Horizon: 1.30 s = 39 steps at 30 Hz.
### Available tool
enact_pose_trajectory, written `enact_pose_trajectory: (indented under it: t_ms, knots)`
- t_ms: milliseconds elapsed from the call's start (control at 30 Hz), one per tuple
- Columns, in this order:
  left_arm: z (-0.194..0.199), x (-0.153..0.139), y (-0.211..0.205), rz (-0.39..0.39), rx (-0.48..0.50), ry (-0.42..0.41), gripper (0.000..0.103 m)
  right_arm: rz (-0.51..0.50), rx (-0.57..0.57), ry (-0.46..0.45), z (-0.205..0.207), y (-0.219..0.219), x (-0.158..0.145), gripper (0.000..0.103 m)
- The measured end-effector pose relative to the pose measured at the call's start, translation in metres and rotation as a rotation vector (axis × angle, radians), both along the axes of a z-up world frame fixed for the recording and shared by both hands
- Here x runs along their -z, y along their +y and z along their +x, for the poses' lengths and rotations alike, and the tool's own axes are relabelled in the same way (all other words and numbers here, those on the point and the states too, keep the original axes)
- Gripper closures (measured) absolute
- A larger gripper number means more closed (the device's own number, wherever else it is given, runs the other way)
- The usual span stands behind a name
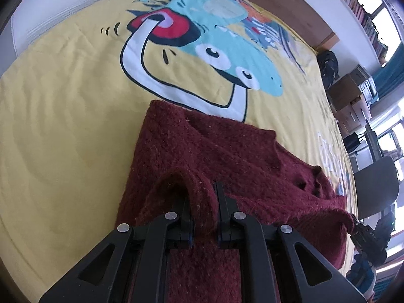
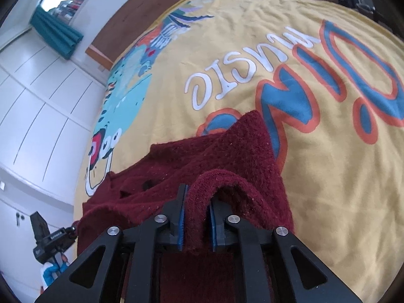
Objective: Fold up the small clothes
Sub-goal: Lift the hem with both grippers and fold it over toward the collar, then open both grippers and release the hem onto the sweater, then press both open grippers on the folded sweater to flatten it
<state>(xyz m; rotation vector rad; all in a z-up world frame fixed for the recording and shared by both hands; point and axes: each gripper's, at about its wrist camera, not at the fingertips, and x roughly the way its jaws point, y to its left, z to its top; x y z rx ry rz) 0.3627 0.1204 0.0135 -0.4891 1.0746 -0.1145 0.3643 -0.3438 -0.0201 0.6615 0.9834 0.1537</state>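
On the yellow cartoon-print bedspread (image 1: 63,126) a maroon knit sweater (image 1: 202,151) is lying partly lifted, the left gripper (image 1: 204,217) and right gripper (image 2: 197,222) each pinching 1 near-edge corner, seemingly mid-fold, needing both carried forward together.

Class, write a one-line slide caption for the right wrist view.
Right gripper pinches a raised fold of the maroon knit sweater above the yellow printed bedspread.

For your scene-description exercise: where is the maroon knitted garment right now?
The maroon knitted garment lies on the yellow printed bedspread, its near edge pinched by the left gripper and the right gripper, low and central in both wrist views.
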Motion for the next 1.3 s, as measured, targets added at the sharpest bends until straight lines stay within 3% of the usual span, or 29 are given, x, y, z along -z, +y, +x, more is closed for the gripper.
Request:
enact_pose_trajectory:
  t_ms: [100, 200, 367, 467, 600, 767, 1000, 1167, 1300]
  knots:
    - [0.006, 0.006, 0.003, -0.02, -0.01, 0.021, 0.09, 0.026, 0.021, 0.008, 0.003, -0.001, 0.007, 0.076]
    - [0.008, 0.008, 0.006, -0.047, -0.012, 0.024, 0.085, 0.047, 0.036, 0.006, 0.004, -0.002, 0.008, 0.058]
    - [0.009, -0.003, 0.011, -0.107, -0.009, -0.004, 0.066, 0.026, 0.048, -0.013, 0.007, -0.004, -0.006, 0.043]
    - [0.011, -0.021, 0.014, -0.077, -0.022, -0.036, 0.056, -0.029, 0.048, -0.029, 0.007, -0.006, -0.02, 0.042]
    - [0.012, -0.041, 0.02, -0.05, -0.035, -0.071, 0.056, -0.118, 0.007, -0.082, 0.003, -0.002, -0.046, 0.042]
    - [0.001, -0.059, 0.011, 0.059, 0.001, -0.116, 0.055, -0.213, -0.068, -0.125, -0.003, 0.016, -0.059, 0.042]
    - [-0.021, -0.032, -0.032, 0.154, 0.117, -0.108, 0.055, -0.328, -0.208, -0.09, -0.007, 0.057, -0.027, 0.042]
    - [-0.028, 0.003, -0.046, 0.201, 0.156, -0.061, 0.055, -0.378, -0.222, -0.022, -0.006, 0.058, 0.008, 0.042]
    - [-0.03, 0.016, -0.041, 0.205, 0.155, -0.052, 0.055, -0.393, -0.224, -0.02, -0.008, 0.057, 0.009, 0.042]
